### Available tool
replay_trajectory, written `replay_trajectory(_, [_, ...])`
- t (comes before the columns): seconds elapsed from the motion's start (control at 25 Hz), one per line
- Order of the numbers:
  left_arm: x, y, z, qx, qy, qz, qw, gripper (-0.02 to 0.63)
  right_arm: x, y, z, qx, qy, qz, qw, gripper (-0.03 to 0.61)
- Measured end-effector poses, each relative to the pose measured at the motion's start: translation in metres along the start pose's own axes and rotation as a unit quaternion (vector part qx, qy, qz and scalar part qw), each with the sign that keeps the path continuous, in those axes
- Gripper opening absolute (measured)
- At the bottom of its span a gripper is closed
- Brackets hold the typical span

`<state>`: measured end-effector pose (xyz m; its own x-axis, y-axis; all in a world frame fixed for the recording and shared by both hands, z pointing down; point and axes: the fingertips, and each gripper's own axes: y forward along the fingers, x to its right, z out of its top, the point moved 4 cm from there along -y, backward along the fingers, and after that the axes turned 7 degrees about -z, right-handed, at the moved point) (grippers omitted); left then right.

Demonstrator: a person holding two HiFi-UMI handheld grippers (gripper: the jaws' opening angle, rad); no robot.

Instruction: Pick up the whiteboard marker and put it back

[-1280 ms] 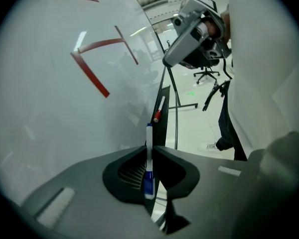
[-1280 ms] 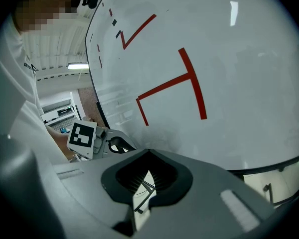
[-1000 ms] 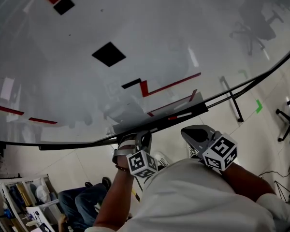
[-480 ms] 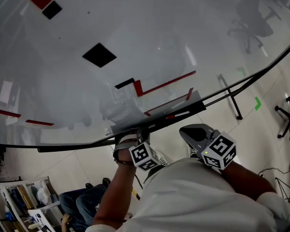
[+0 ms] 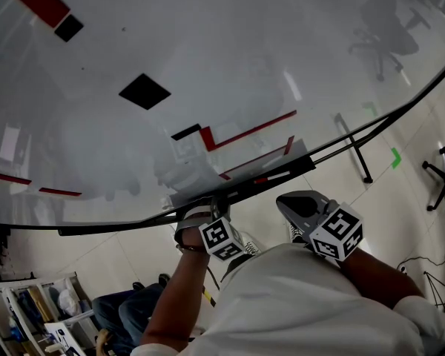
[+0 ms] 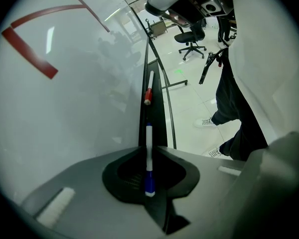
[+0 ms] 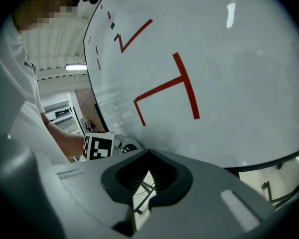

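Observation:
In the left gripper view a white marker with a blue cap [image 6: 148,158] runs lengthwise between the jaws of my left gripper [image 6: 148,151], which is shut on it. The marker lies along the black tray [image 6: 155,118] under the whiteboard [image 6: 74,108]. Further along the tray rests a second marker with a red cap [image 6: 148,91]. In the head view the left gripper [image 5: 215,208] reaches the tray [image 5: 297,169] from below. My right gripper [image 5: 302,205] hangs lower to the right, away from the tray. Its jaws [image 7: 148,172] stand narrowly apart with nothing between them.
The whiteboard [image 5: 230,65] carries red lines [image 5: 256,130] and black squares [image 5: 144,91]. Its stand's legs [image 5: 356,150] rest on the tiled floor. Office chairs [image 6: 192,36] stand beyond the tray's far end. Shelves and clutter [image 5: 37,310] sit at the lower left.
My left gripper has risen slightly, up to the tray's edge. The right gripper has stayed in place. The head view has shifted a little.

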<state>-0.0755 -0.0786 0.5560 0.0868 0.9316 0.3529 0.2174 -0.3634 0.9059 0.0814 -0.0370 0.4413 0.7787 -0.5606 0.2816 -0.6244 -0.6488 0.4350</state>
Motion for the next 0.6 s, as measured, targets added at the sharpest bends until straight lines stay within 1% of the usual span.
replay_trajectory(0.08, [-0.001, 0.000, 0.000, 0.003, -0.005, 0.001, 1.0000, 0.060, 0.000, 0.000, 0.000, 0.000, 0.001, 0.001, 1.000, 0.002])
replay_trajectory(0.12, [-0.001, -0.001, 0.000, 0.008, -0.011, 0.001, 0.9999, 0.079, 0.000, 0.000, 0.000, 0.000, 0.001, 0.001, 1.000, 0.002])
replay_trajectory(0.16, [-0.001, -0.002, 0.000, 0.013, -0.018, 0.001, 0.9998, 0.084, 0.000, 0.000, 0.000, 0.000, 0.001, 0.002, 1.000, 0.002])
replay_trajectory(0.24, [-0.001, -0.004, 0.000, 0.020, -0.029, 0.002, 0.9994, 0.084, 0.000, 0.001, -0.001, 0.000, 0.001, 0.003, 1.000, 0.002])
replay_trajectory(0.52, [0.000, -0.012, 0.001, 0.033, -0.038, 0.013, 0.9986, 0.083, -0.003, 0.003, 0.000, -0.002, -0.002, 0.008, 1.000, 0.002])
replay_trajectory(0.6, [-0.002, -0.019, 0.004, 0.051, -0.059, 0.017, 0.9968, 0.071, -0.004, 0.004, -0.001, -0.002, -0.003, 0.011, 1.000, 0.002])
